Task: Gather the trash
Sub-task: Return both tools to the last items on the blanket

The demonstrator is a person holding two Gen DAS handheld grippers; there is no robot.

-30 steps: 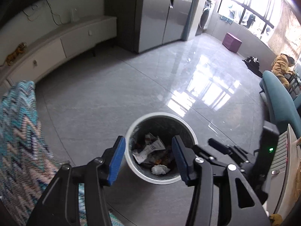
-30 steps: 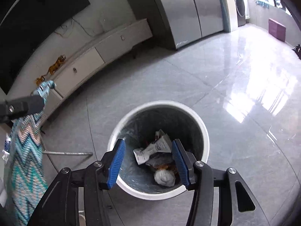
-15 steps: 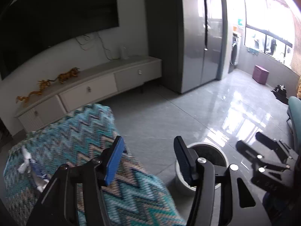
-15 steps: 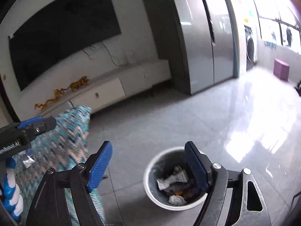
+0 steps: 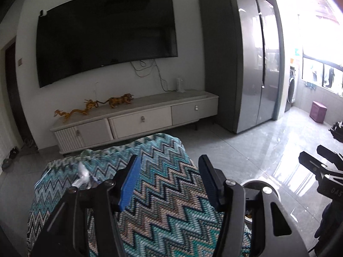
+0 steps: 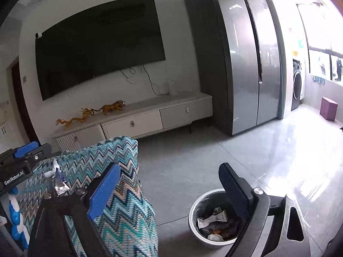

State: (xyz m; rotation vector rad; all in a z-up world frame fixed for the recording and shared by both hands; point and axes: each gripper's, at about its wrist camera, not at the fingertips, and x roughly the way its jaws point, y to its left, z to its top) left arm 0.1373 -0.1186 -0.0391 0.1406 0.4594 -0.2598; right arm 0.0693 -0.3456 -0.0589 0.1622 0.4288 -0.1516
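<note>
Hovering empty, both hand-held grippers [image 5: 169, 182] [image 6: 169, 188] gape, seemingly tilted floorward.

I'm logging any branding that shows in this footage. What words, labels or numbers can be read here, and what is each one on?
"GenRobot.AI": white lettering on the body of the left hand-held gripper, seen from the right wrist view.
"DAS": partial letters on the body of the right hand-held gripper, cut off at the frame edge.
Print on the crumpled wrappers in the trash bin: too small to read.
Green sign near the window: blurred.

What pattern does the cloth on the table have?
The cloth has a teal, beige and dark zigzag pattern, clearest in the left wrist view.
</note>
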